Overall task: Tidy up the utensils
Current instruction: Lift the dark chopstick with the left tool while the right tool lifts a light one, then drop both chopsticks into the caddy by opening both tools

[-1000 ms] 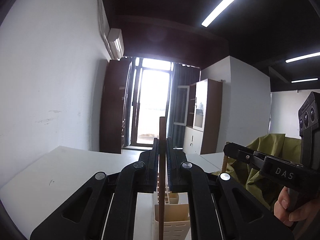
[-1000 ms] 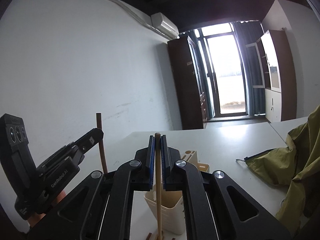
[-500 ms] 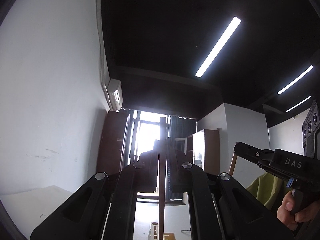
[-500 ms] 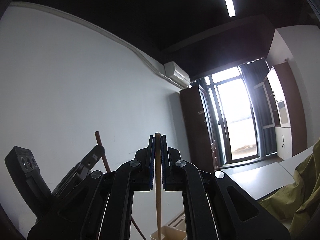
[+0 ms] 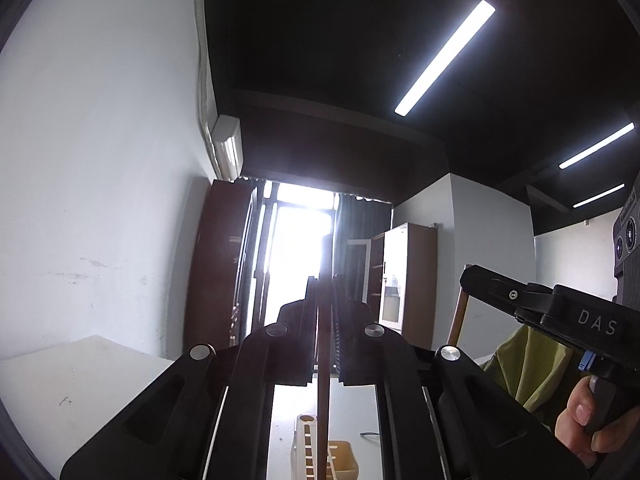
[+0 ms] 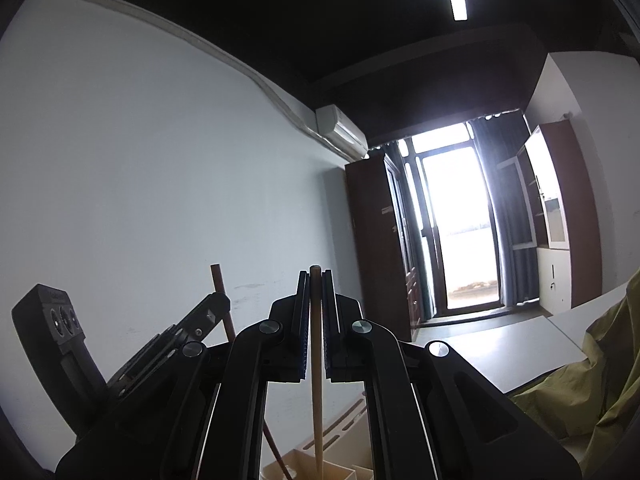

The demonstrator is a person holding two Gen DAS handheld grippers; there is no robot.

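Note:
My left gripper (image 5: pixel 325 280) is shut on a dark brown wooden utensil handle (image 5: pixel 323 400) that stands upright between its jaws. Below it, at the bottom edge, is a cream slotted utensil holder (image 5: pixel 340 462). My right gripper (image 6: pixel 315 276) is shut on a pale wooden handle (image 6: pixel 316 392), also upright, which runs down to the cream holder (image 6: pixel 348 420). In the right wrist view the left gripper (image 6: pixel 218 306) is at the left with the dark handle (image 6: pixel 217 280) sticking up. In the left wrist view the right gripper (image 5: pixel 470 276) is at the right, held by a hand (image 5: pixel 580 420).
An olive-yellow cloth (image 6: pixel 580 392) lies on the white table (image 6: pixel 500 352) to the right of the holder. A white wall (image 6: pixel 140 200) runs close along the left. Far behind are a bright doorway (image 5: pixel 296 260) and brown cabinets (image 5: pixel 408 276).
Both views swung up toward the ceiling, then came partly back down. The holder now sits lower in both views than a second ago. Both grips are unchanged.

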